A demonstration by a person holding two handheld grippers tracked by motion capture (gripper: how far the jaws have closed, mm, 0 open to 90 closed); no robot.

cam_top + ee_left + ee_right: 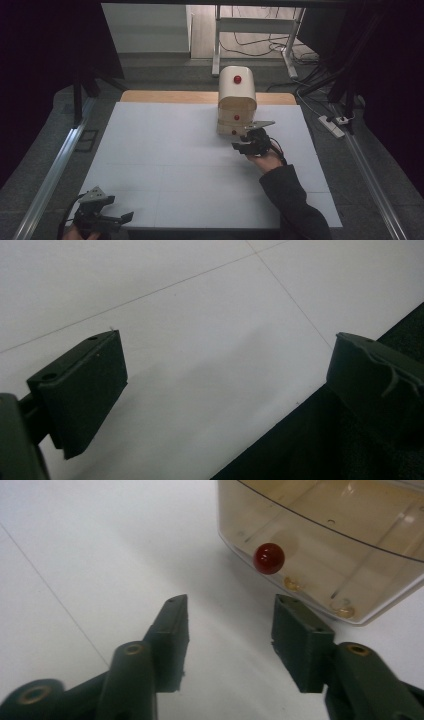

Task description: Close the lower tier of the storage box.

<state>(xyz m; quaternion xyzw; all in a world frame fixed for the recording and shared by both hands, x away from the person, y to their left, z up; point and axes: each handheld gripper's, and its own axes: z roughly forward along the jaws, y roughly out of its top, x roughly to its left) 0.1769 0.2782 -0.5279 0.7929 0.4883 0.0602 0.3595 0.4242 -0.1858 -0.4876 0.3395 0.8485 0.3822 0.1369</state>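
— Jaws on the right gripper (227, 607): how do they stand?
— Parted, with bare white surface (100, 545) between them and nothing held. They sit just short of the box (236, 102), pointed at its low front edge.
— And the box, where is it?
— On the far half of the surface, right of the middle, close to the wooden strip (165, 96) along the far edge. It is cream, with a rounded top and a clear amber front (340, 535).
— How many knobs on it?
— Three red knobs in the high view: one large on the rounded top (237, 79), one on the front (236, 117), one near the base (233, 132). In the right gripper view one red knob (269, 558) shows on the amber front, just beyond the gap between the jaws and not touching them.
— The other gripper?
— One left gripper (100, 212), at the near left corner of the surface, well apart from the box. Its two jaws stand wide apart with nothing between them; in the left gripper view they straddle the near edge of the surface (200, 340).
— So two grippers, one box?
— Yes, and one dark sleeve (292, 200) behind the right gripper (248, 140).
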